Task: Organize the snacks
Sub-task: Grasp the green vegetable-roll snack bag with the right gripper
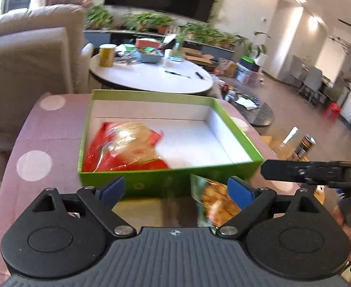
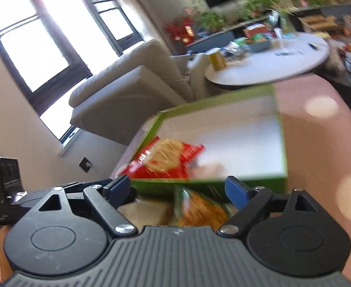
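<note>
While both tools hang just short of the box: near to far below.
Left gripper (image 1: 176,190): fingers spread wide, holding nothing.
Right gripper (image 2: 178,187): fingers parted, holding nothing.
Green snack bag (image 1: 213,201): one, loose on the worktop (image 1: 31,129), just before the box's near wall.
Green box (image 1: 170,181): one, open.
Red snack bag (image 1: 125,148): one, inside, left half.
Progress: judged one packed, one visible left.

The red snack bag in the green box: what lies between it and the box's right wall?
Only bare white box floor lies between red snack bag and right wall, in the left wrist view.
</note>
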